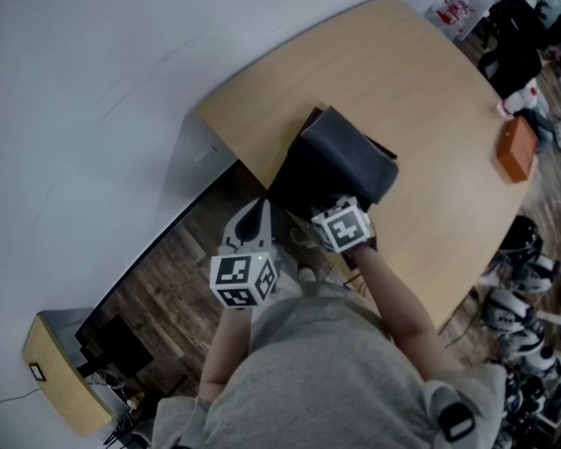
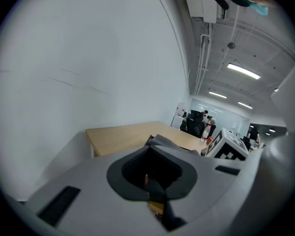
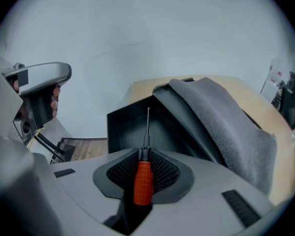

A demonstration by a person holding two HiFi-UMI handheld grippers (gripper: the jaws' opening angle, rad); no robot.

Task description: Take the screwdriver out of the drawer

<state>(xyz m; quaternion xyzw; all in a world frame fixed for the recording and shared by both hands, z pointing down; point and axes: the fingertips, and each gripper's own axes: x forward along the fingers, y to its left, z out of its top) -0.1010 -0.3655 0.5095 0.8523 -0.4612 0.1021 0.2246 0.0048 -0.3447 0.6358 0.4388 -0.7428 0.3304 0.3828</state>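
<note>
1. Head view, seen from above: a person in a grey shirt stands at a light wooden table set against a white wall. A black drawer unit, with a folded grey cloth on top, sits at the table's near edge. The left gripper hangs just off that edge, over wood-plank floor. The right gripper is at the unit's front. A small orange box lies well apart, on the far side of the table.
2. Left gripper view: the jaws are pressed together with nothing gripped. Beyond them are the white wall, the tabletop and the right gripper's marker cube.
3. Right gripper view: the jaws are clamped on the handle of an orange-handled screwdriver. Its thin metal shaft points forward, its tip over the inside of the open black drawer. The grey cloth drapes at the right. The left gripper shows at the left, held by a hand.
</note>
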